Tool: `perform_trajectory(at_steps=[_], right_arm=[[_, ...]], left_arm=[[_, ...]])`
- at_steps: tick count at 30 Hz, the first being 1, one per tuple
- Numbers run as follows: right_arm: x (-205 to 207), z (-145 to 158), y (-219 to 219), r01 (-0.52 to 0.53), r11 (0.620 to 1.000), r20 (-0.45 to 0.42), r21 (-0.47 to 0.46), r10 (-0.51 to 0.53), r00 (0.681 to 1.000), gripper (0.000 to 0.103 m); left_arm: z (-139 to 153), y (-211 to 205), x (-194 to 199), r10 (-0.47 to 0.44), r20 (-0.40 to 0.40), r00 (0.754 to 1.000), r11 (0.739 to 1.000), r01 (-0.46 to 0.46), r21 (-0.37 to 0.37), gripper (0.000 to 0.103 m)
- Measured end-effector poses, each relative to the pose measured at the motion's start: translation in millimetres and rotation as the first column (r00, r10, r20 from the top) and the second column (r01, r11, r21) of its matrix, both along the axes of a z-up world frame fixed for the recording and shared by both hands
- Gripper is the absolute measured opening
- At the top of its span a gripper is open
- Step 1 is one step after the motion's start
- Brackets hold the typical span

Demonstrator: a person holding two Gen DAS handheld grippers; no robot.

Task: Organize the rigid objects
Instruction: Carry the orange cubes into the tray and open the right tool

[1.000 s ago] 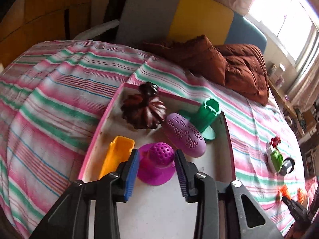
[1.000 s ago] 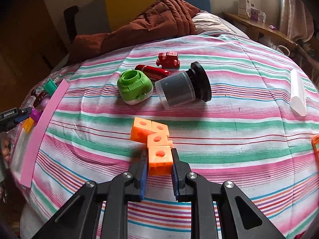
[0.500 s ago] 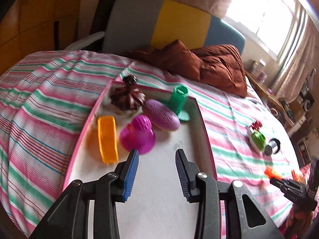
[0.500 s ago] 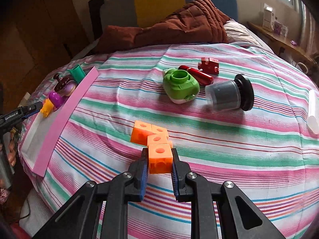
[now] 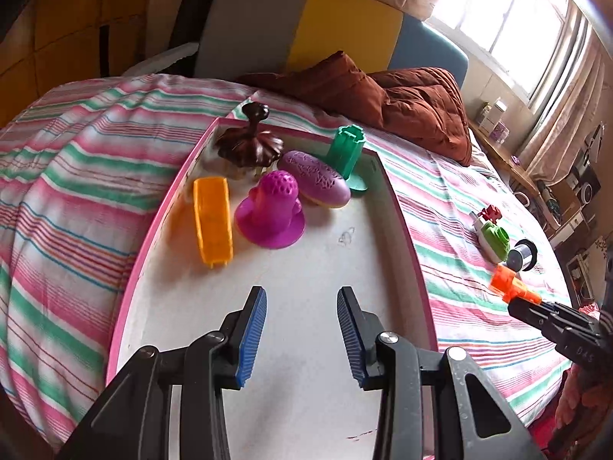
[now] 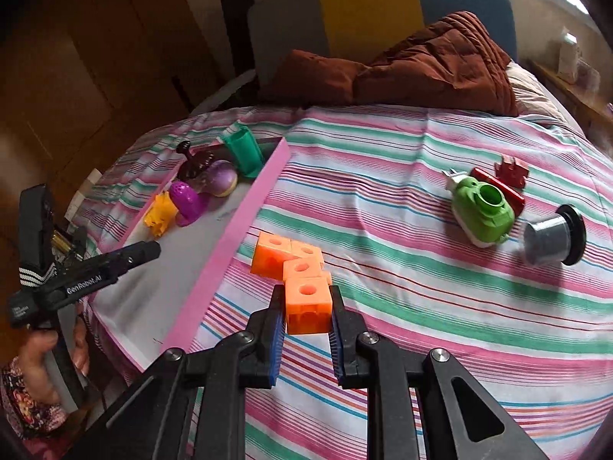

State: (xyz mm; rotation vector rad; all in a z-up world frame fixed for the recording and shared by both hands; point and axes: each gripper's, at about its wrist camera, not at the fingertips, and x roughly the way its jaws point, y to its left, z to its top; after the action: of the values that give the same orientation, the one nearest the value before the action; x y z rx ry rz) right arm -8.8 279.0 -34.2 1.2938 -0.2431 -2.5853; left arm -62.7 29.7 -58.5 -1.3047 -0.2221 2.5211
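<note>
Pink tray [image 5: 402, 207] holds perhaps five toys [image 5: 270, 211].

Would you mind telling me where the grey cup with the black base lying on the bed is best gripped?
Grip the grey cup across its grey barrel, coming down from above. It lies on its side with the wide black flange at one end, so the round barrel offers two opposite sides, while the flange looks too broad and thin to hold steadily.

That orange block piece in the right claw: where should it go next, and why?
Probably carry it left, over the pink rim into the tray. The right gripper is shut on the orange block chain, and the sorted toys already sit there.
</note>
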Motion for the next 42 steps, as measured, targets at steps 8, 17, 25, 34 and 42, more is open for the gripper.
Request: perform_trajectory(at_steps=[8, 17, 25, 34, 42], right_arm=[[-28, 10, -61, -0.065, 0.997, -0.001, -0.042, 0.065, 0.998, 0.020], [-67, 0, -112, -0.095, 0.995, 0.039, 0.005, 0.095, 0.995, 0.020], [-89, -11, -126, -0.077, 0.996, 0.057, 0.052, 0.074, 0.996, 0.020], [-103, -24, -129, -0.077, 0.994, 0.086, 0.081, 0.070, 0.994, 0.022], [-77, -7, -121, -0.093, 0.995, 0.037, 0.036, 0.092, 0.995, 0.034]], left_arm=[[-6, -10, 3, 0.036, 0.019, 0.999, 0.999, -0.036, 0.024, 0.038], [-9, -18, -1, 0.071, 0.053, 0.996, 0.997, -0.071, 0.011, 0.038], [-4, -32, -4, 0.108, 0.063, 0.992, 0.992, -0.112, 0.058, 0.038], [-2, -33, -4, 0.112, 0.060, 0.992, 0.992, -0.116, 0.059, 0.038], [-2, -31, -2, 0.104, 0.055, 0.993, 0.992, -0.107, 0.060, 0.038]])
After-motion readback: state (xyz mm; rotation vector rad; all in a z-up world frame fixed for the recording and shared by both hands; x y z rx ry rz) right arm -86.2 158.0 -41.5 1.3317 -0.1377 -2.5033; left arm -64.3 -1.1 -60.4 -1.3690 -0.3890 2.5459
